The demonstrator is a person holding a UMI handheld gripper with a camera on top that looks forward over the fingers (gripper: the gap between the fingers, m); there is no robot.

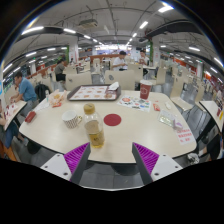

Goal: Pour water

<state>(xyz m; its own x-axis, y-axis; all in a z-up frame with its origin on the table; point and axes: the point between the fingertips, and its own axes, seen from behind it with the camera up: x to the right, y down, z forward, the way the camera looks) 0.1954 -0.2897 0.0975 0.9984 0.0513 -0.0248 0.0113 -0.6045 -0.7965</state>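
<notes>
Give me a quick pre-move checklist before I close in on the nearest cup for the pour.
1. Gripper fingers open, nothing held: ok.
2. Clear plastic cup of amber liquid just ahead of the fingers, upright: ok.
3. Second amber-filled cup beyond it, upright: ok.
4. White striped cup stands apart, beside the path: ok.
5. Round red coaster lies flat on the white table: ok.
6. Liquid level in the nearest cup: cannot tell.

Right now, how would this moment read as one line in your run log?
task: pour water | hand-held gripper: open, empty | glass cup: on white table, just ahead of fingers | red coaster: beyond | pouring: not started
</notes>
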